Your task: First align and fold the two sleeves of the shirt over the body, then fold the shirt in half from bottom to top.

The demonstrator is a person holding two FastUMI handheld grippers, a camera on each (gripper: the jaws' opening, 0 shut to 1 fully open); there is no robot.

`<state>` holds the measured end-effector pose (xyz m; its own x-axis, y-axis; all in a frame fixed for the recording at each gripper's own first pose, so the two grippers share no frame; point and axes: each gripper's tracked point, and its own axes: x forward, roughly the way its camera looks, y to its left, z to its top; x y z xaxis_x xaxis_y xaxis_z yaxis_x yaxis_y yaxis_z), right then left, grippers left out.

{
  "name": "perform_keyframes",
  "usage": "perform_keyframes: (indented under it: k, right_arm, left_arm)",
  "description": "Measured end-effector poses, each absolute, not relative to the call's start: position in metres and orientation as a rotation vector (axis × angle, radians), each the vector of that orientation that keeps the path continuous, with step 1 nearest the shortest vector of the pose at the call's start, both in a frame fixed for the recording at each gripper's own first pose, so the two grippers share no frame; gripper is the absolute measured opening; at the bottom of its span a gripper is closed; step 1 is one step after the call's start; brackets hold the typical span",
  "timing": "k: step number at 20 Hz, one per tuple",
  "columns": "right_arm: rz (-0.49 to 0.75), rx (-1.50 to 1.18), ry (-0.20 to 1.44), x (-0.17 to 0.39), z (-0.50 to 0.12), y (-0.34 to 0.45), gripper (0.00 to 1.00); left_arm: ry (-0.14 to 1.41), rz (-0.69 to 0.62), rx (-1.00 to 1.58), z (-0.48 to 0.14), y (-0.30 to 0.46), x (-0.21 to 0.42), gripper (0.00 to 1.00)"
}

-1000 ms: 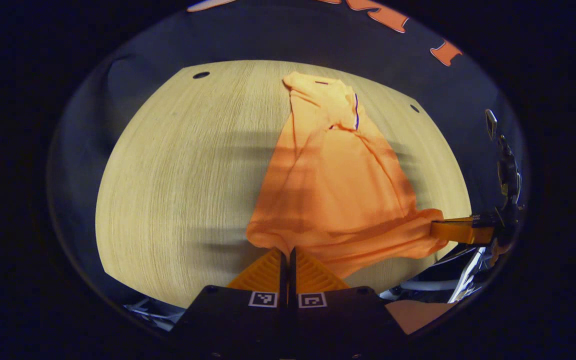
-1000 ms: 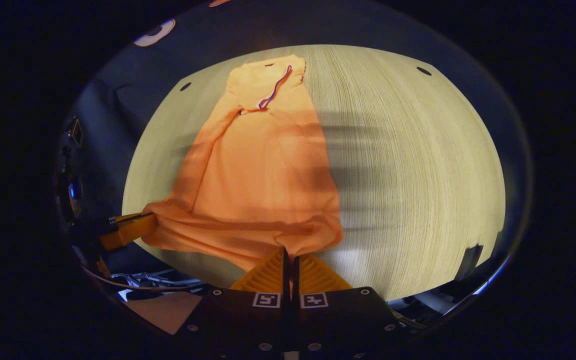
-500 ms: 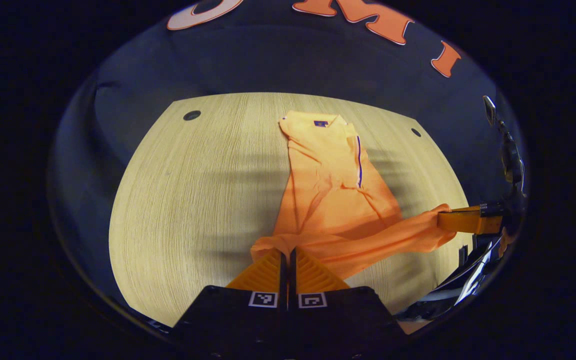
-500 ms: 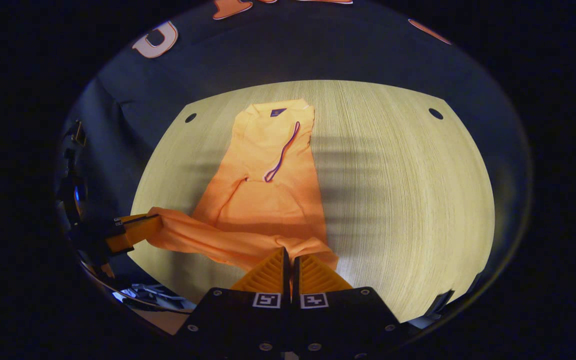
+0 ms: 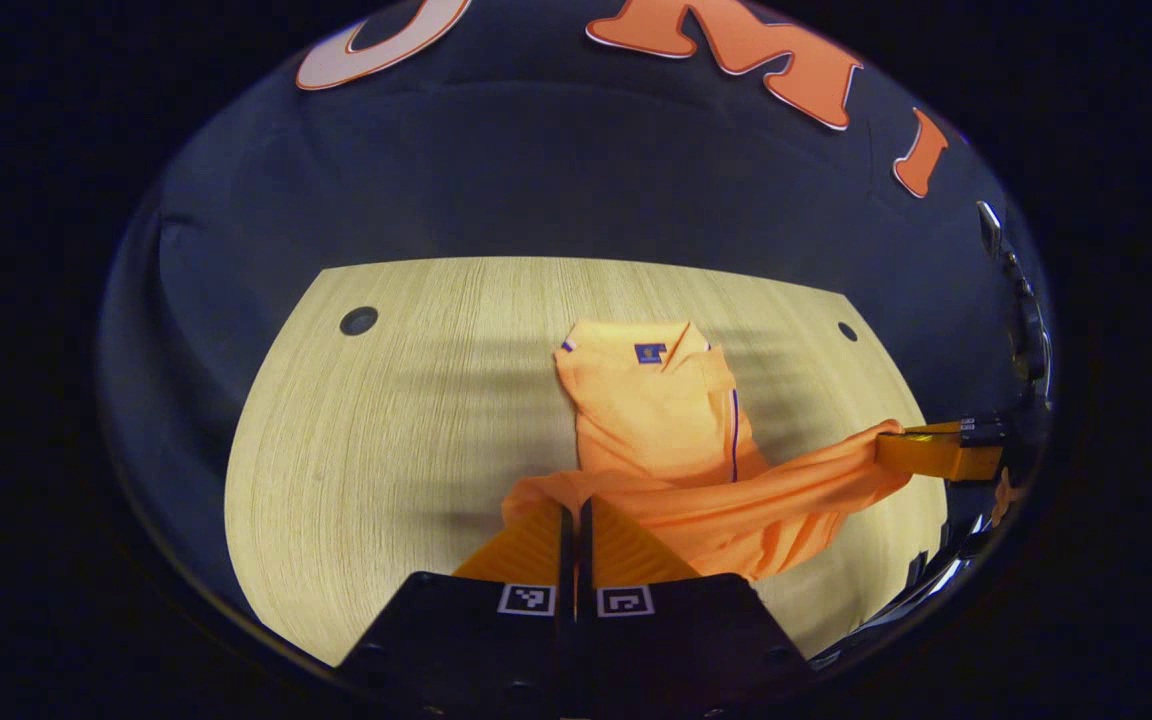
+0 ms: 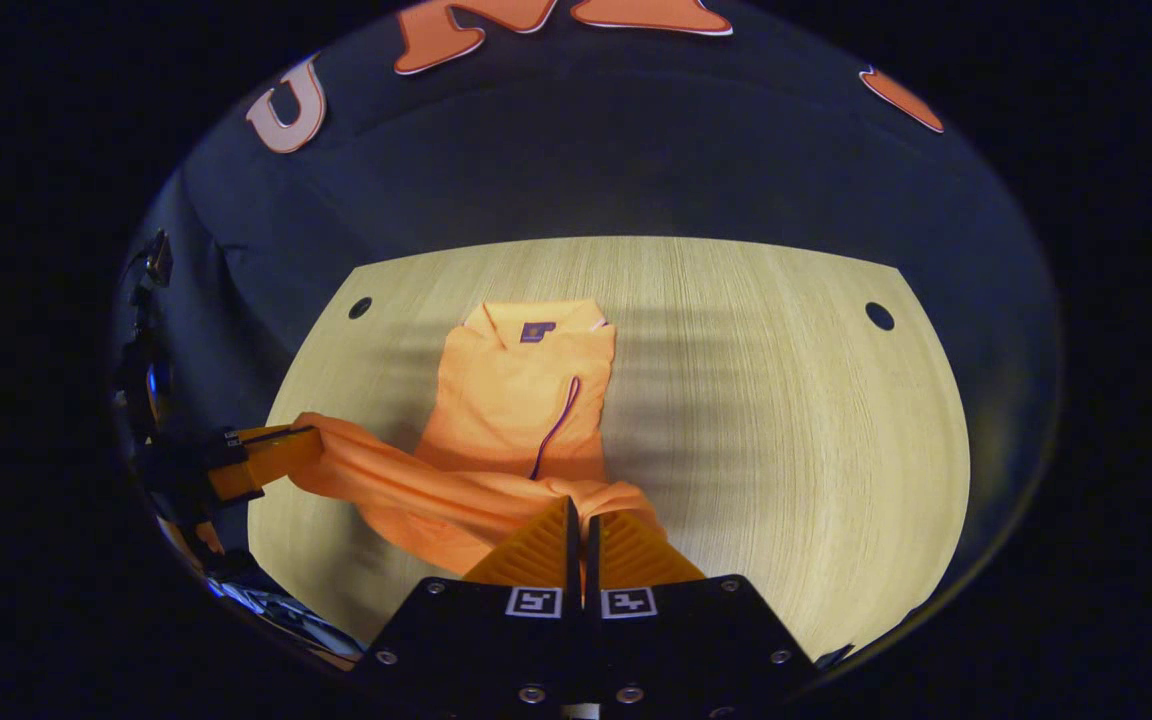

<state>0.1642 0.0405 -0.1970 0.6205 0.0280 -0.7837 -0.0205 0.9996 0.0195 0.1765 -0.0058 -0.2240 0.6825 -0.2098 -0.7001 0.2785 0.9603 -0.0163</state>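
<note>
In the left gripper view, the left gripper (image 5: 573,512) has its two fingers pressed together on a bunched corner of the shirt's (image 5: 656,410) hem, with only a thin slit between them. In the right gripper view, the right gripper (image 6: 581,512) is closed the same way on the other hem corner, cloth pinched between its fingers.

Each gripper also appears in the other's view: the right gripper (image 5: 921,450) at the right edge of the left gripper view, the left gripper (image 6: 261,458) at the left edge of the right gripper view, each with shirt fabric running into its tip.

Between the two grips the hem hangs as a sagging, wrinkled band, lifted off the table (image 5: 386,420) and drawn over the near part of the shirt. The far part of the shirt lies flat on the wooden table, collar farthest away (a small dark tag (image 6: 536,331) shows inside the collar). A dark trim line (image 6: 556,428) runs down the body toward the lifted hem. Small round holes (image 5: 358,321) sit near the table's far corners.
</note>
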Motion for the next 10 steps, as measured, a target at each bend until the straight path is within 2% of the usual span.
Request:
perform_keyframes:
  k: [4, 10]
  right_arm:
    - [0.013, 0.012, 0.876, 0.207, -0.191, 0.035, 0.0]
    - [0.0, 0.037, 0.849, 0.28, -0.207, 0.038, 0.0]
  left_arm:
    - [0.73, -0.279, 0.107, -0.207, -0.014, 0.23, 0.0]
    - [0.732, -0.229, 0.177, -0.228, -0.013, 0.303, 0.01]
